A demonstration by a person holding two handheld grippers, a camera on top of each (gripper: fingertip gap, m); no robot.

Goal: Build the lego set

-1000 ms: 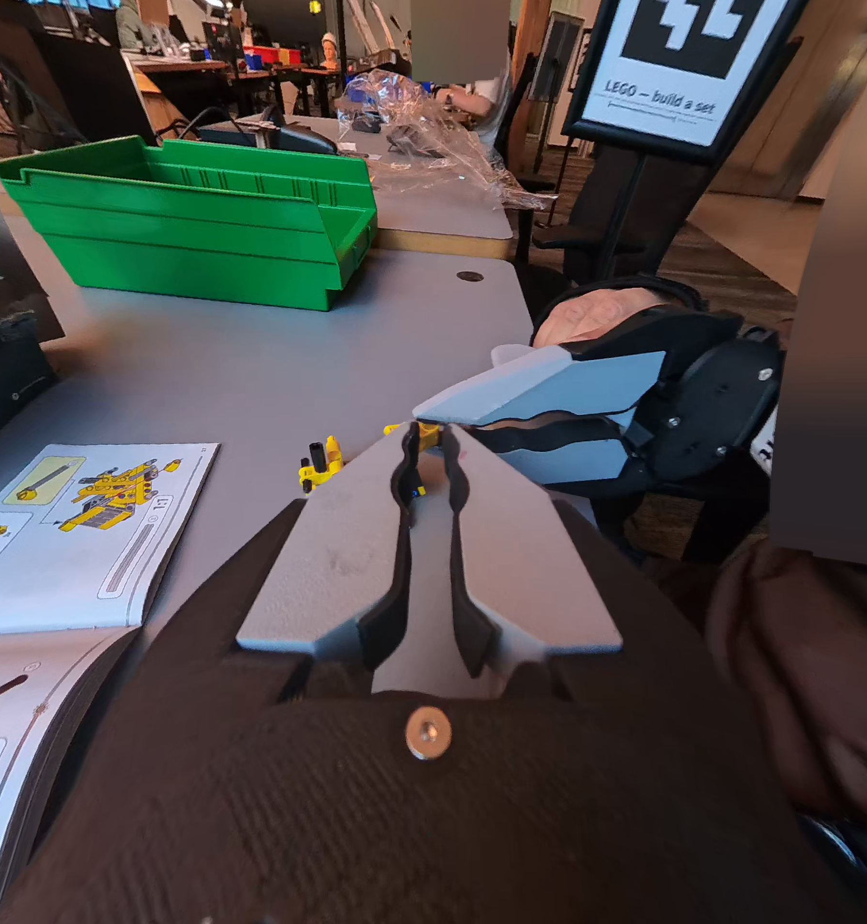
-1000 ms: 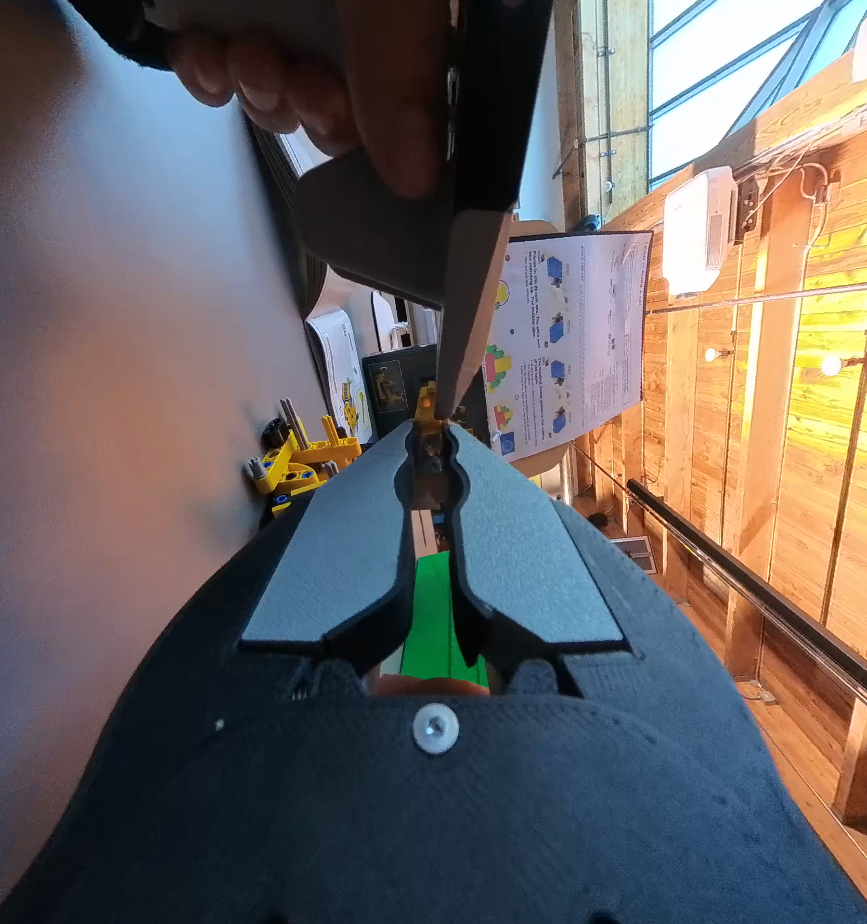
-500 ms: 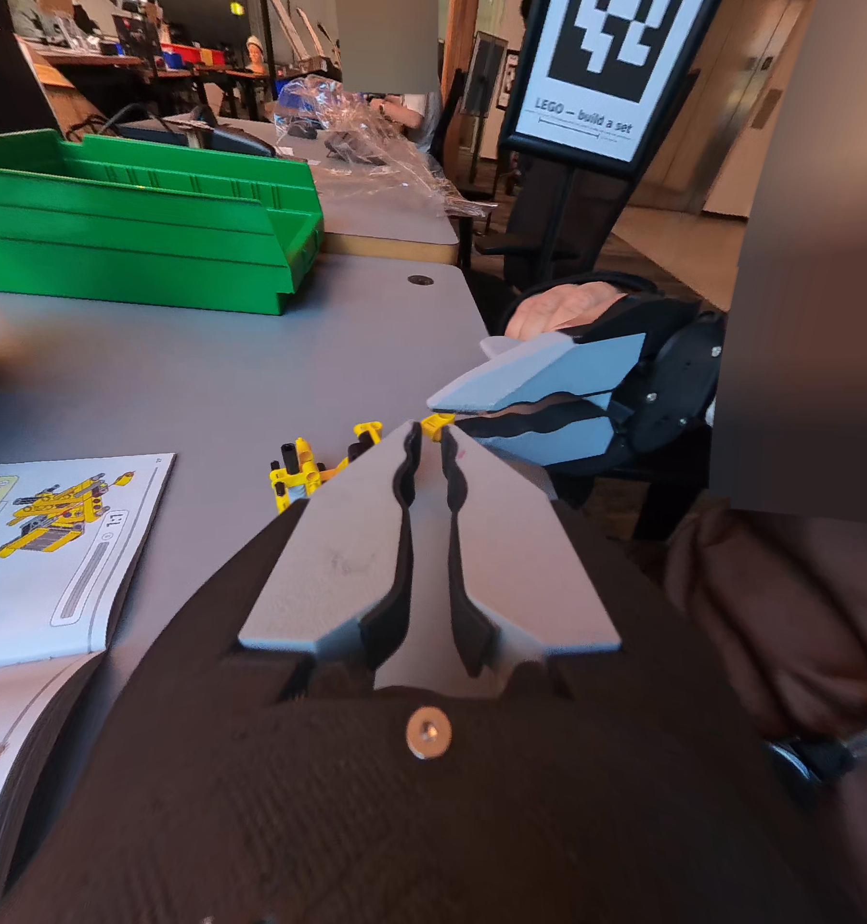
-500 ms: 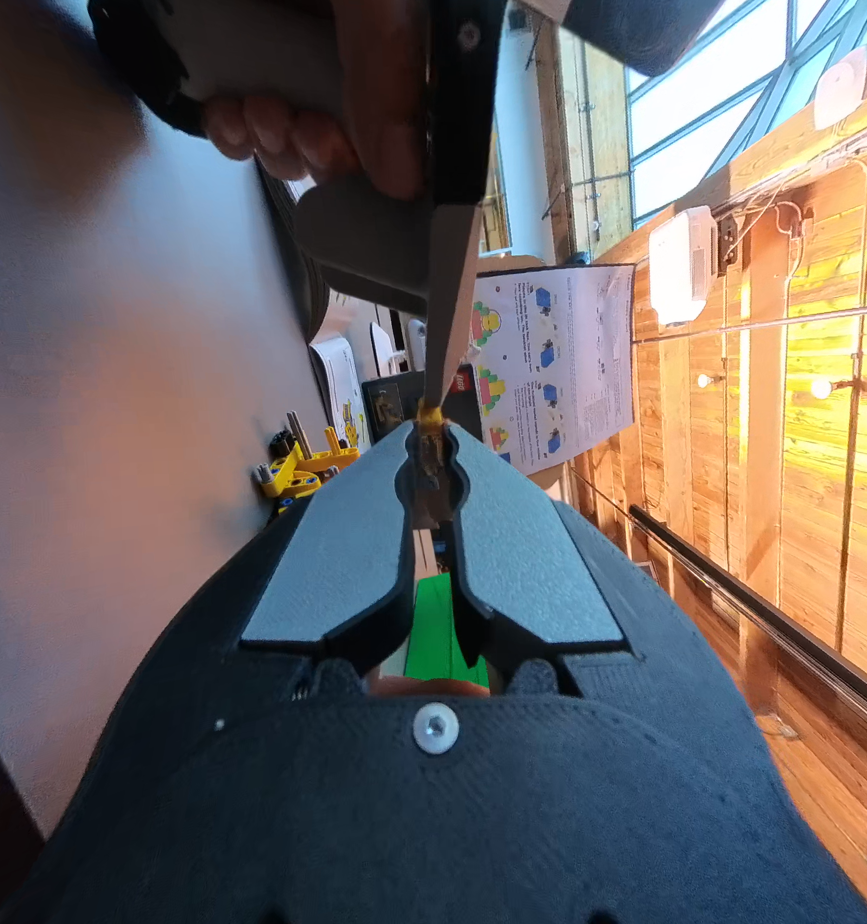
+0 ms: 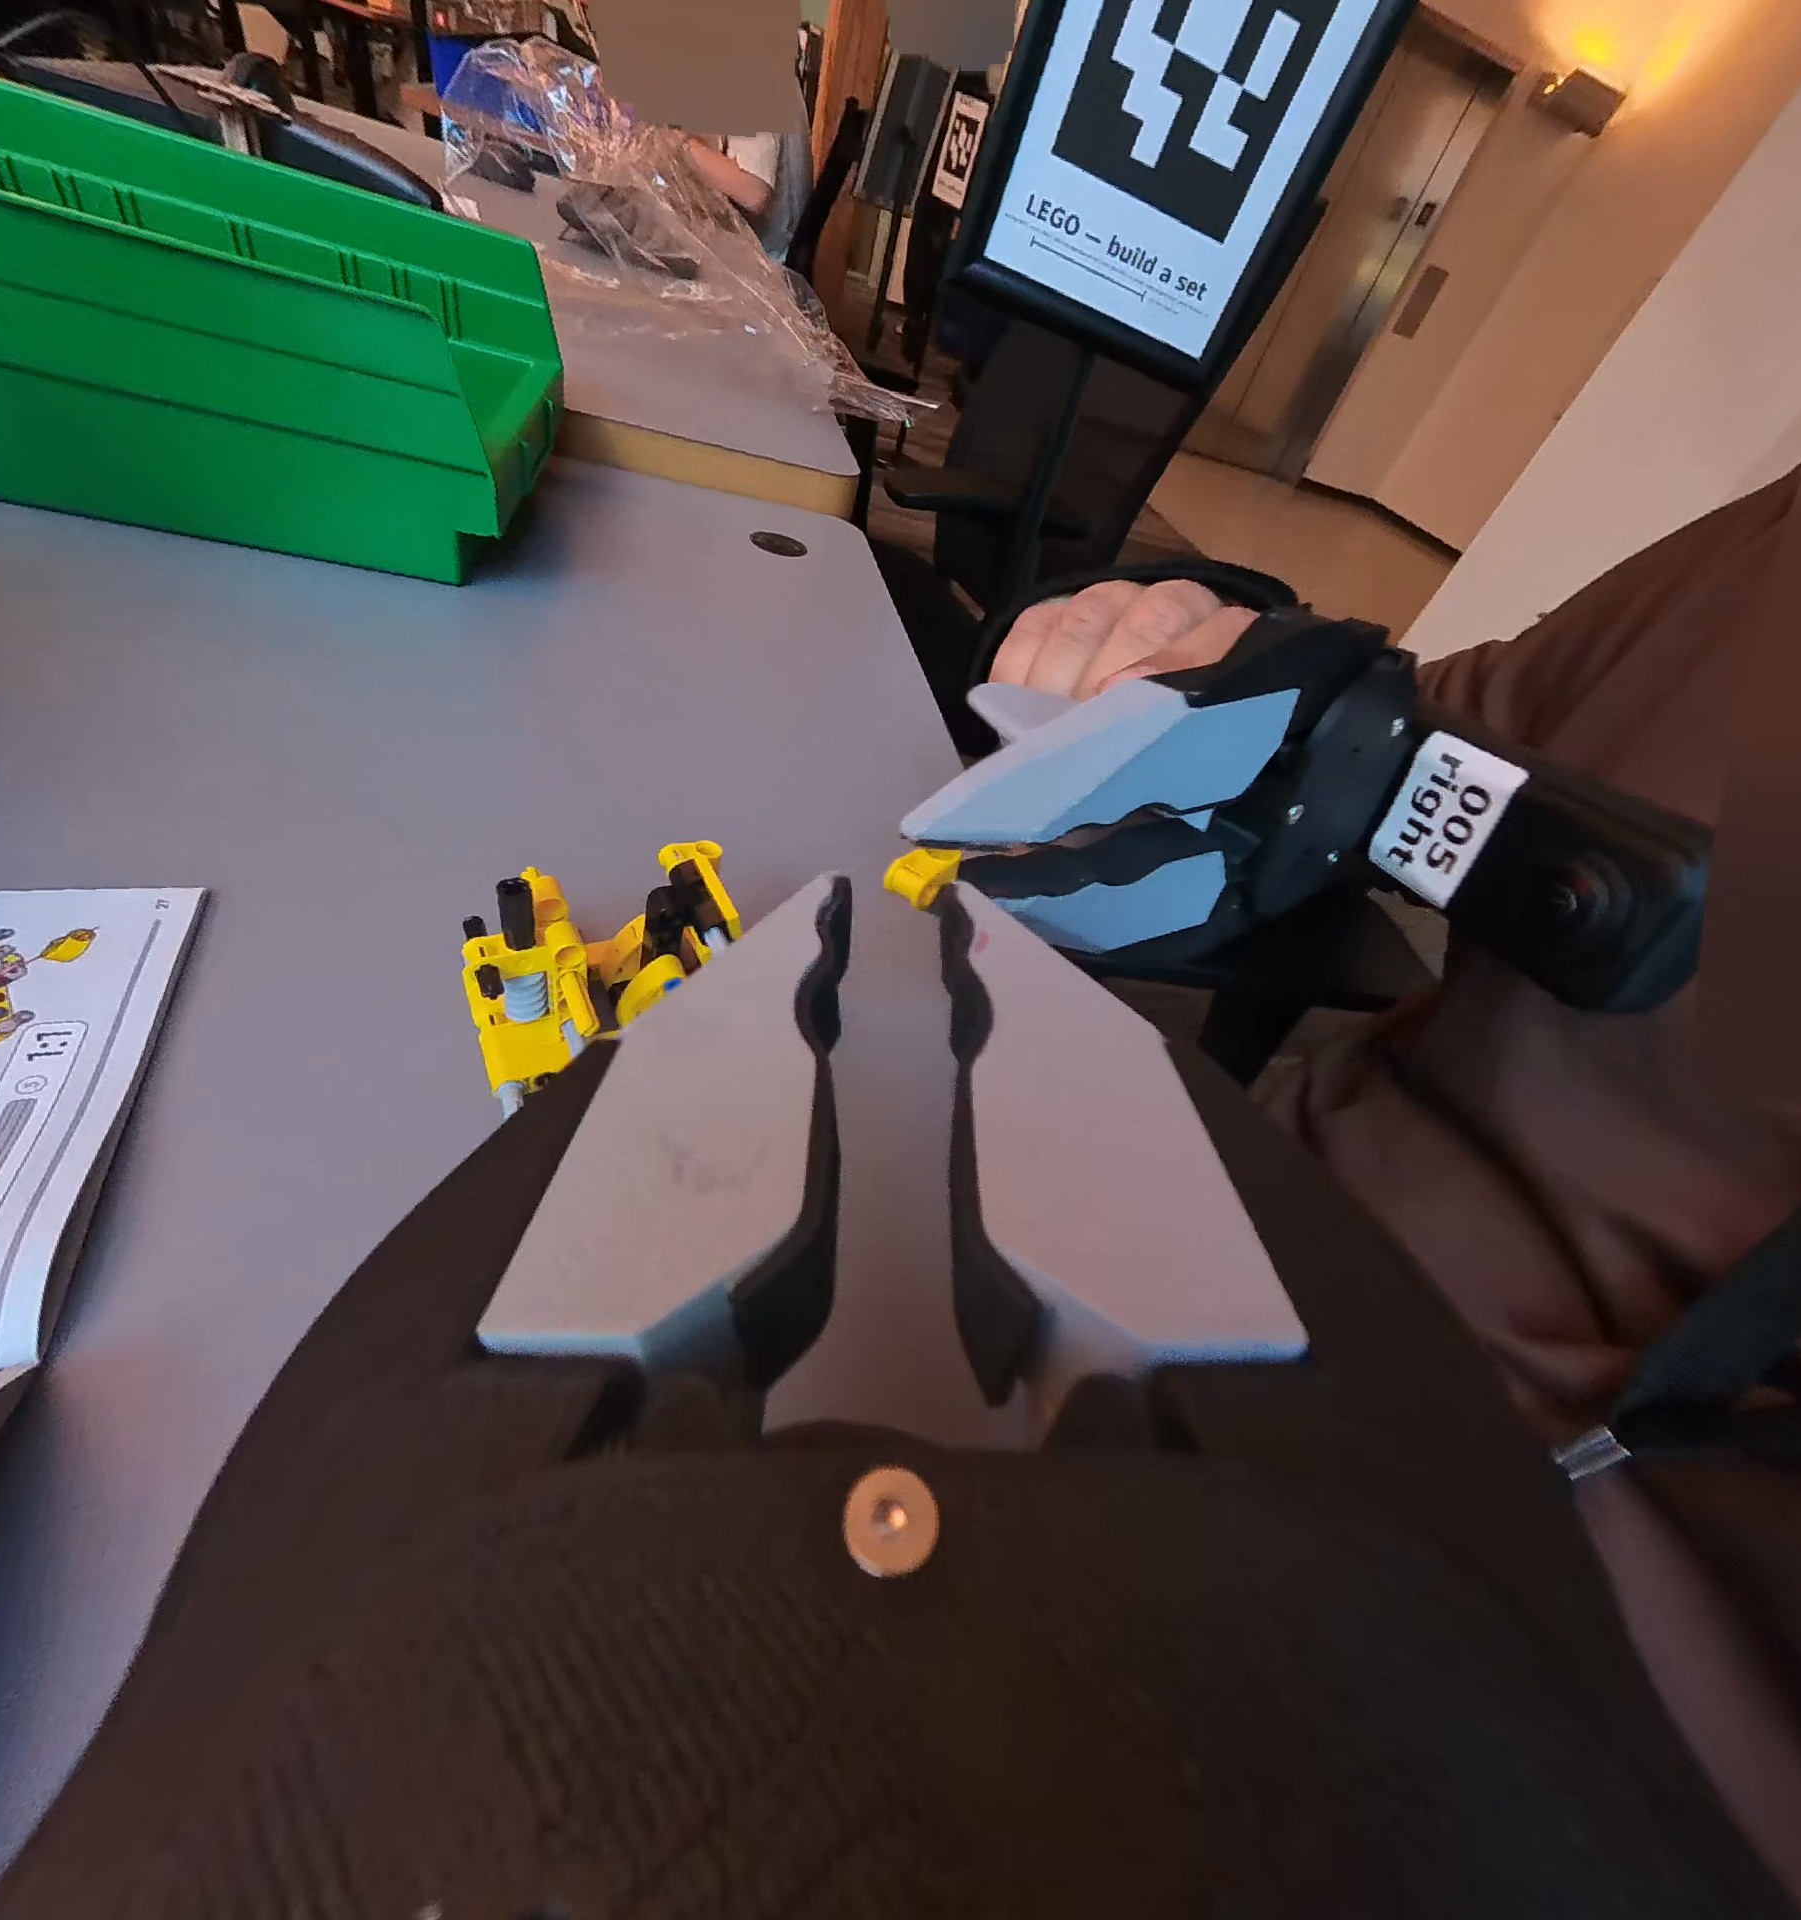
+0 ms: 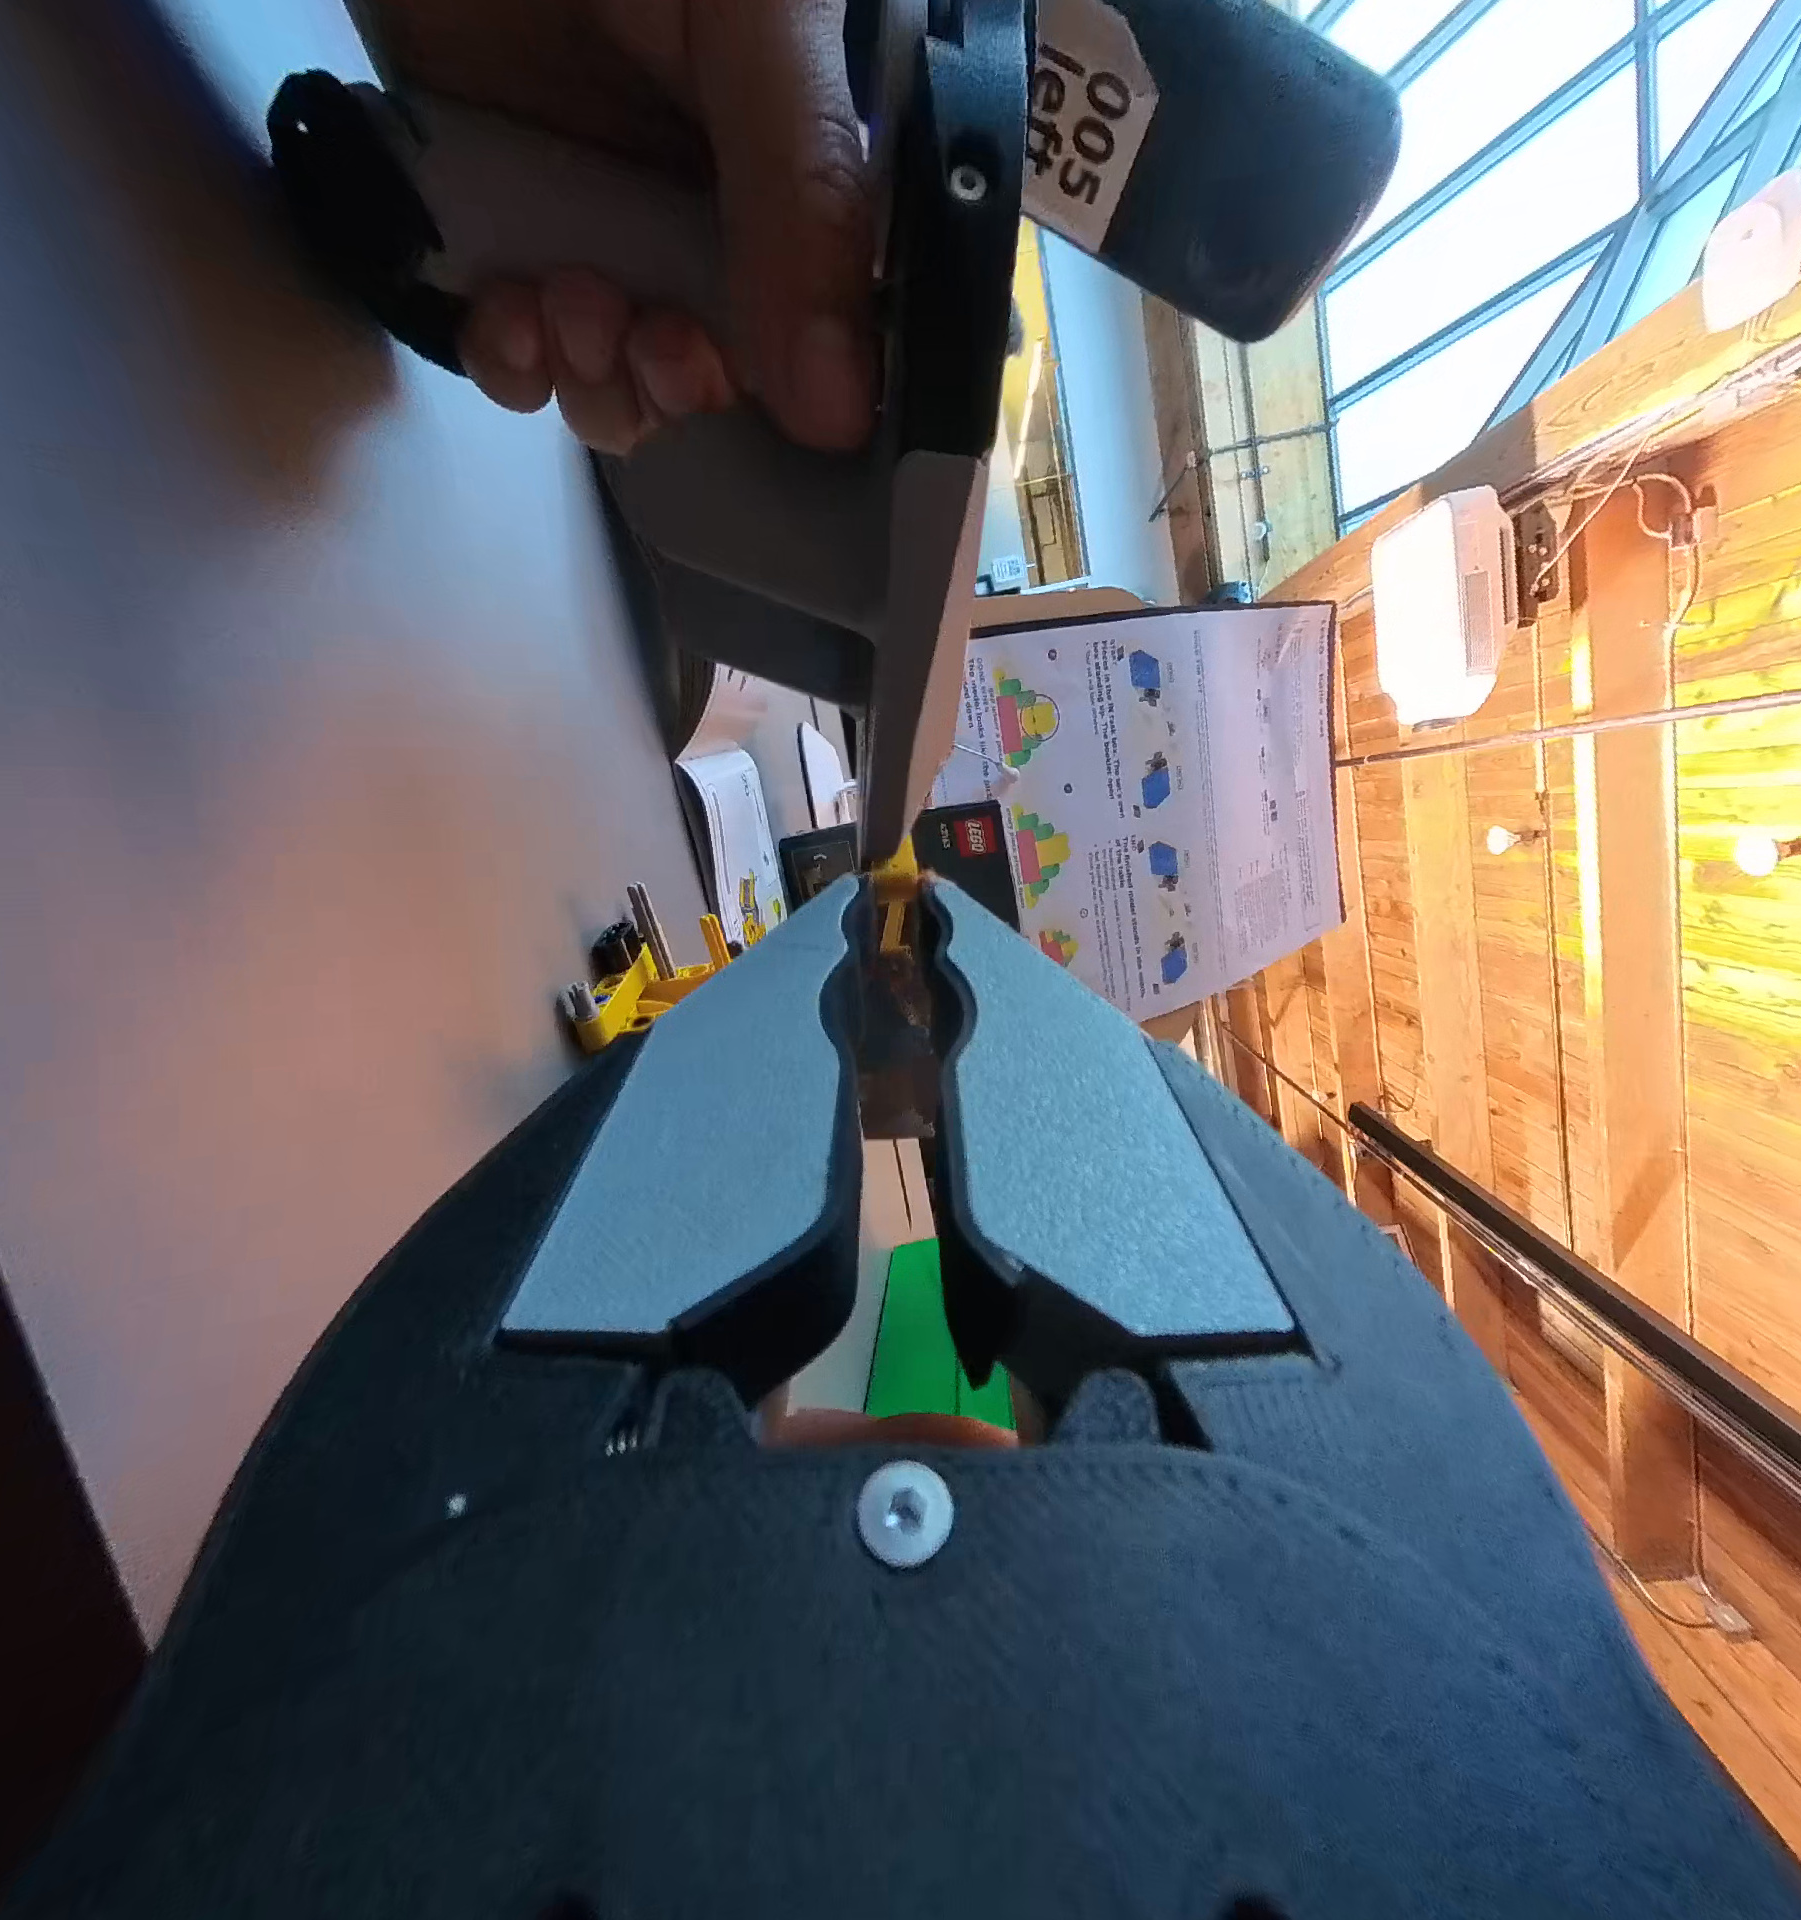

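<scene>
Right tongs (image 6: pixel 891 894) gripped a small yellow piece (image 5: pixel 922 871) – left tongs (image 5: pixel 891 904) sat slightly apart, empty, beside the yellow model (image 5: pixel 563 971) on the bench (image 5: pixel 356 727)

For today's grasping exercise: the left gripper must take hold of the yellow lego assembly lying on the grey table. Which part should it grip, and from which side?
Probably the blocky yellow frame of the lego assembly, from above, fingers across its flat sides. Pins and a spring crowd its top and far end, so those parts look poor to pinch. The left gripper is open with nothing in it; the right gripper is shut on a small yellow piece.
</scene>
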